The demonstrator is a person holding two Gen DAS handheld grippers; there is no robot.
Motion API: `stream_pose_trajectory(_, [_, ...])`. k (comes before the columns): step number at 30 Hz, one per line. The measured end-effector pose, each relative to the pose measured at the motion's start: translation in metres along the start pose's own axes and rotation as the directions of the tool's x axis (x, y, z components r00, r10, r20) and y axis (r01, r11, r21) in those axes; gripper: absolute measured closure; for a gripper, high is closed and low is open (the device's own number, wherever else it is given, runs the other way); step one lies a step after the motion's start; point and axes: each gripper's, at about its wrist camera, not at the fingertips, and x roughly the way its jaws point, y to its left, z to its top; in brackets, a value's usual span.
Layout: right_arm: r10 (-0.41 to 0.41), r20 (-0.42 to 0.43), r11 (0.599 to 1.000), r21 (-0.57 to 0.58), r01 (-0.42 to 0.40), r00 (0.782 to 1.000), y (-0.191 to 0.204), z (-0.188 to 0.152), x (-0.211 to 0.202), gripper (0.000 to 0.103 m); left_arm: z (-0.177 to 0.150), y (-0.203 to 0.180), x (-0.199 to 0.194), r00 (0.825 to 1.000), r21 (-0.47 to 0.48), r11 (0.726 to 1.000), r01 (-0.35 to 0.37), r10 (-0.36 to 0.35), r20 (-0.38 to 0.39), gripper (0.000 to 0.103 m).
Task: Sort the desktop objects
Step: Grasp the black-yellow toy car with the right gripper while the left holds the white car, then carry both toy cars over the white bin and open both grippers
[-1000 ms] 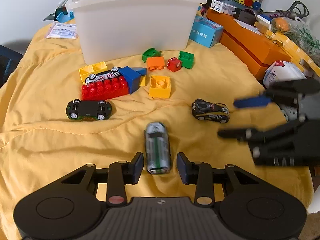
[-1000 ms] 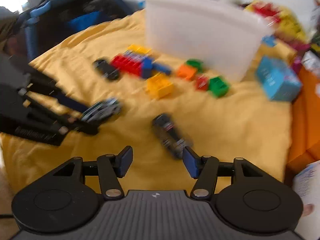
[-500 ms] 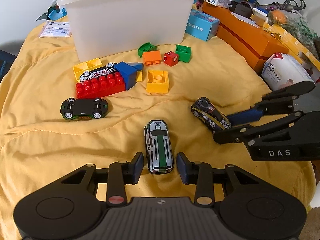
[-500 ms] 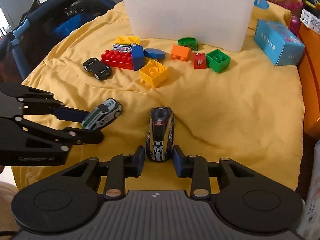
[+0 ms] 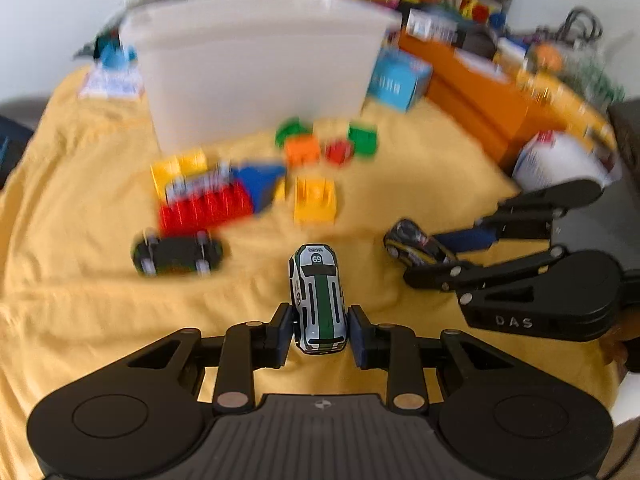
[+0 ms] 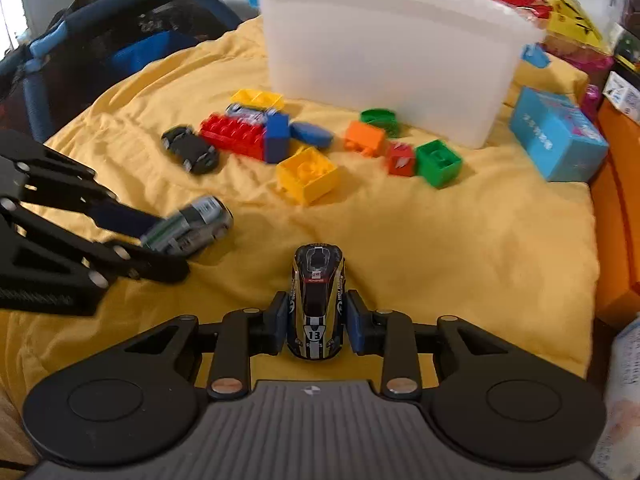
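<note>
The left claw is clamped on the white-and-green car, numbered 69, above the yellow blanket. The right claw is clamped on the black-and-gold car, numbered 13. The left wrist view is blurred but alone shows the orange boxes at right; the right wrist view is sharp and alone shows the dark blue frame at left. Both show the white bin, the loose bricks and an upturned black car before it
</note>
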Motion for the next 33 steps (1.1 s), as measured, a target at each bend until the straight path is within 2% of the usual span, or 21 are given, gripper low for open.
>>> stream_pose_trajectory(4, [-0.029, 0.101, 1.0, 0.002, 0.029, 0.994, -0.011, 0.026, -0.029, 0.07, 0.037, 0.006, -0.028, 0.993, 0.003, 1.0, -0.012, 0.012, 0.12, 0.07])
stream_pose_trajectory(8, [-0.06, 0.218, 0.998, -0.009, 0.064, 0.974, -0.019, 0.057, -0.057, 0.07, 0.08, 0.015, -0.055, 0.969, 0.008, 0.999, -0.036, 0.032, 0.246, 0.07])
stream_pose_trajectory(12, [-0.097, 0.321, 0.993, -0.035, 0.115, 0.942, -0.028, 0.096, -0.072, 0.07, 0.123, 0.023, -0.074, 0.933, 0.038, 0.996, -0.082, 0.063, 0.354, 0.07])
stream_pose_trajectory(16, [-0.172, 0.392, 0.982, -0.01, 0.191, 0.904, -0.038, 0.142, -0.064, 0.07, 0.163, 0.036, -0.065, 0.892, 0.024, 0.986, -0.162, 0.136, 0.43, 0.07])
stream_pose_trajectory(18, [-0.2, 0.374, 0.978, 0.022, 0.207, 0.906, -0.046, 0.159, -0.047, 0.07, 0.179, 0.045, -0.045, 0.87, -0.002, 0.977, -0.214, 0.192, 0.454, 0.07])
stream_pose_trajectory(20, [-0.197, 0.351, 0.98, 0.076, 0.181, 0.915, -0.054, 0.168, -0.031, 0.07, 0.193, 0.059, -0.023, 0.883, -0.037, 0.971, -0.236, 0.23, 0.41, 0.07])
stream_pose_trajectory(22, [-0.2, 0.357, 0.979, 0.105, 0.173, 0.912, -0.061, 0.17, -0.022, 0.068, 0.201, 0.064, -0.004, 0.903, -0.045, 0.976, -0.211, 0.213, 0.372, 0.069])
stream_pose_trajectory(23, [-0.218, 0.351, 0.975, 0.119, 0.187, 0.911, -0.064, 0.17, -0.019, 0.066, 0.201, 0.063, 0.0, 0.907, -0.052, 0.977, -0.207, 0.211, 0.364, 0.069])
stream_pose_trajectory(24, [-0.222, 0.35, 0.974, 0.129, 0.188, 0.91, -0.066, 0.168, -0.02, 0.06, 0.198, 0.06, 0.0, 0.905, -0.056, 0.979, -0.194, 0.201, 0.376, 0.067])
stream_pose_trajectory(27, [-0.178, 0.381, 0.982, 0.129, 0.138, 0.907, -0.067, 0.154, -0.033, 0.058, 0.177, 0.052, -0.016, 0.884, -0.017, 0.987, -0.162, 0.153, 0.441, 0.044])
stream_pose_trajectory(29, [-0.173, 0.376, 0.984, 0.113, 0.14, 0.91, -0.064, 0.145, -0.038, 0.058, 0.159, 0.049, -0.025, 0.882, -0.013, 0.987, -0.158, 0.147, 0.448, 0.043])
stream_pose_trajectory(32, [-0.146, 0.339, 0.986, 0.125, 0.109, 0.93, -0.063, 0.124, -0.04, 0.057, 0.127, 0.053, -0.032, 0.903, -0.043, 0.992, -0.115, 0.123, 0.412, 0.043])
stream_pose_trajectory(33, [-0.135, 0.325, 0.987, 0.126, 0.098, 0.936, -0.064, 0.119, -0.037, 0.057, 0.115, 0.055, -0.03, 0.918, -0.056, 0.993, -0.104, 0.118, 0.379, 0.043])
